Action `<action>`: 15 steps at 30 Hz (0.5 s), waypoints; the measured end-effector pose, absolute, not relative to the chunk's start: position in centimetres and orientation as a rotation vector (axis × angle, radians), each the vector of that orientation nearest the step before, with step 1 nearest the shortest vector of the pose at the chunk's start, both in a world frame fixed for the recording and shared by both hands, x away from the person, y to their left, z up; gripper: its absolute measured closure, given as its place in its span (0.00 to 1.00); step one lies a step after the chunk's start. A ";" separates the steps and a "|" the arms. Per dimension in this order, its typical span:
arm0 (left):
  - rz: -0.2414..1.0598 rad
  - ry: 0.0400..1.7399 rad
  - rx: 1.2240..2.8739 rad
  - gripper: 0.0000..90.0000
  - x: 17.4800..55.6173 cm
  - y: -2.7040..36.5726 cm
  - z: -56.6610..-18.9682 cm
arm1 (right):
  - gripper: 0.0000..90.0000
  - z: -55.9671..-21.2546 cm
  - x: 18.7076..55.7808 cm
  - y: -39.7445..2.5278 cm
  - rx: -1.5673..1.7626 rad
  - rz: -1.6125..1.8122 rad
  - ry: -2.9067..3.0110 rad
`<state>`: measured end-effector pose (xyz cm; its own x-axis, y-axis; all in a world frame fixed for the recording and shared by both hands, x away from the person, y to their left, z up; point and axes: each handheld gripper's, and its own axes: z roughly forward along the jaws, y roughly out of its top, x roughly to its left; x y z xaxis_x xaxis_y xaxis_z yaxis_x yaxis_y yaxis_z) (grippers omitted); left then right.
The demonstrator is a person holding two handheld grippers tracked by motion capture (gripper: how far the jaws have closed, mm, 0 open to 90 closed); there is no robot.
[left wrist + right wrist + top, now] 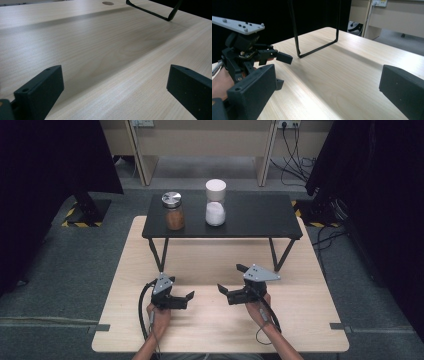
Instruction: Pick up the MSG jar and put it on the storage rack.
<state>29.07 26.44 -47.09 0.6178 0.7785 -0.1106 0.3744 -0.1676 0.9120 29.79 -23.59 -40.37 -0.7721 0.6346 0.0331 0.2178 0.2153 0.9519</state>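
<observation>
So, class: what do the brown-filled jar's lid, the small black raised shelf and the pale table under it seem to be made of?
Brown-filled jar's lid: likely brushed metal; silvery, with a bright sheen.
Small black raised shelf: matt black board on thin bent rod legs, probably metal.
Pale table: light wood or wood-look laminate; grain lines show, with a soft satin shine in both gripper views.

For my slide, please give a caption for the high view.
Two open grippers rest before a shelf holding two jars.
</observation>
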 end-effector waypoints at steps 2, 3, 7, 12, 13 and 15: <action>0.473 0.938 1.775 0.00 29.1 26.4 -47.1 | 0.01 -40.8 29.8 -23.5 0.792 1.576 2.134; 0.473 0.938 1.775 0.00 29.1 26.4 -47.1 | 0.01 -41.1 29.8 -23.5 0.795 1.572 2.139; 0.472 0.938 1.776 0.00 29.1 26.4 -47.1 | 0.01 -42.2 30.0 -23.2 0.799 1.557 2.152; 0.472 0.938 1.775 0.00 29.1 26.4 -47.1 | 0.01 -43.4 30.4 -22.8 0.821 1.519 2.175; 0.472 0.938 1.775 0.00 29.1 26.5 -47.1 | 0.01 -43.6 30.5 -22.8 0.824 1.514 2.176; 0.472 0.937 1.775 0.00 29.1 26.5 -47.1 | 0.01 -44.1 30.6 -22.7 0.840 1.507 2.175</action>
